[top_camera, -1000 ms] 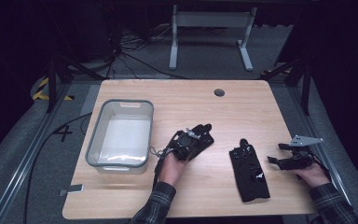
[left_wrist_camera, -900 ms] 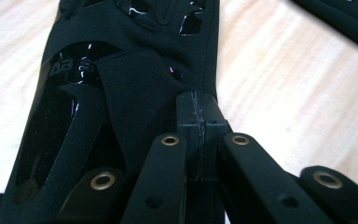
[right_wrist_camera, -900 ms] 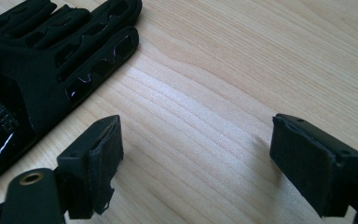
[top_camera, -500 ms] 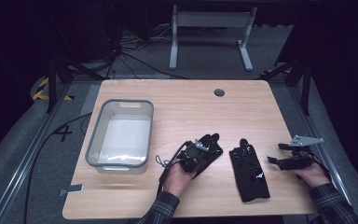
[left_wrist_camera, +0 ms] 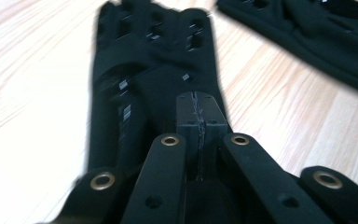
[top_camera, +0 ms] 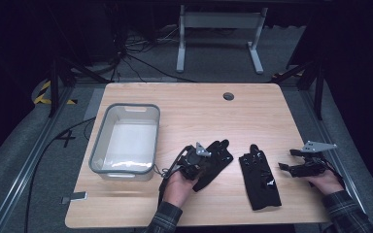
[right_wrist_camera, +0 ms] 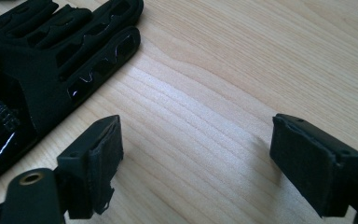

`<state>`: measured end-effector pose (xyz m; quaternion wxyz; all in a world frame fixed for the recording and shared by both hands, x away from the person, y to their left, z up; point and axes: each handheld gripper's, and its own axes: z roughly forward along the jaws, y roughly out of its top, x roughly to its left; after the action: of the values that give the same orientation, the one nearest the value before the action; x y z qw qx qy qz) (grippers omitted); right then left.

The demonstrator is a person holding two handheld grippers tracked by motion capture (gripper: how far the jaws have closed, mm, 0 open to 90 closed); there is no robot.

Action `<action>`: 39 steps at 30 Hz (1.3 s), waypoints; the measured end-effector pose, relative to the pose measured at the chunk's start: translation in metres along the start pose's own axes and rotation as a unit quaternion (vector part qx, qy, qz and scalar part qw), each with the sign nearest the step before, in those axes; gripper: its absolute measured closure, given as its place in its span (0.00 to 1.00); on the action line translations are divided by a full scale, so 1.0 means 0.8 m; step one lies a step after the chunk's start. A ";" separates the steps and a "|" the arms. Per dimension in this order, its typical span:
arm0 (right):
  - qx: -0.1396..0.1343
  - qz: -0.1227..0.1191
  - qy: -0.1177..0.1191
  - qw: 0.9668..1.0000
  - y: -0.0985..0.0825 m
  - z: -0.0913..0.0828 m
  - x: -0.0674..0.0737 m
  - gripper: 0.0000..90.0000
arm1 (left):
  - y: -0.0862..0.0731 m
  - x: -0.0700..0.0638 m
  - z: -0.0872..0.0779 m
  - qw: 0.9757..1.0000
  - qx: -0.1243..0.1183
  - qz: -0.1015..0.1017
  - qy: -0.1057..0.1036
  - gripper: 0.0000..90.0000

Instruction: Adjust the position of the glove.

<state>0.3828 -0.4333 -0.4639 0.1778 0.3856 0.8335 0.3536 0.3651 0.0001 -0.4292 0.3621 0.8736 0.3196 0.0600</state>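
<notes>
High view, near edge: left gripper (top_camera: 209,158) clamped tight on cuff of left glove (top_camera: 218,158), glove trailing on table (top_camera: 194,104) just right of bin. Right gripper (top_camera: 291,166) spread wide, holding nothing, beside second glove (top_camera: 260,177). Advice: keep pinch firm, lift cuff clear of bin rim before swinging over. Farther: grey bin (top_camera: 97,150) looks empty.

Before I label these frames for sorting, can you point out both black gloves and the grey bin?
Left glove (top_camera: 219,156), high view, on its finger end.
Right glove (top_camera: 259,177), high view, on its palm.
Grey bin (top_camera: 97,153), high view, on its left rim.
</notes>
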 end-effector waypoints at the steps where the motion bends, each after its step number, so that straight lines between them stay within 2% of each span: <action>1: 0.000 0.000 0.000 1.000 0.000 0.000 0.000 0.20 | -0.003 0.001 -0.003 1.000 -0.001 -0.004 0.007 1.00; 4: 0.000 0.000 0.001 1.000 0.000 0.000 0.000 0.20 | -0.013 0.005 -0.009 1.000 -0.001 -0.014 0.026 1.00; 8: 0.000 0.000 0.001 1.000 0.000 0.000 0.000 0.20 | -0.020 0.006 -0.007 0.999 0.018 -0.020 0.041 1.00; 12: 0.000 0.000 0.001 1.000 0.000 0.000 0.000 0.20 | -0.027 0.011 0.002 0.998 0.044 -0.026 0.034 1.00; 15: 0.000 0.000 0.000 1.000 0.000 0.000 0.000 0.20 | -0.027 0.010 0.005 0.998 0.042 -0.029 0.033 1.00; 18: 0.000 0.000 0.001 1.000 0.000 0.000 0.000 0.20 | -0.026 0.007 0.007 0.998 0.044 -0.025 0.023 1.00; 19: 0.000 0.000 0.001 1.000 0.000 0.000 0.000 0.20 | -0.024 0.003 0.009 0.999 0.045 -0.020 0.014 1.00; 22: 0.000 0.000 0.000 1.000 0.000 0.000 0.000 0.20 | -0.022 -0.002 0.012 0.999 0.046 -0.010 0.006 1.00; 26: 0.000 0.000 0.000 1.000 0.000 0.000 0.000 0.20 | -0.019 -0.012 0.017 0.999 0.047 -0.003 -0.021 1.00; 33: 0.000 0.000 0.000 1.000 0.000 0.000 0.000 0.20 | -0.016 -0.027 0.025 0.997 0.048 0.006 -0.059 1.00; 39: 0.000 0.000 0.000 1.000 0.000 0.000 0.000 0.20 | -0.016 -0.042 0.030 0.994 0.049 0.021 -0.092 1.00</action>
<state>0.3828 -0.4329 -0.4640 0.1776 0.3856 0.8334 0.3538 0.3399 -0.0277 -0.4513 0.3451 0.8986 0.2695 -0.0287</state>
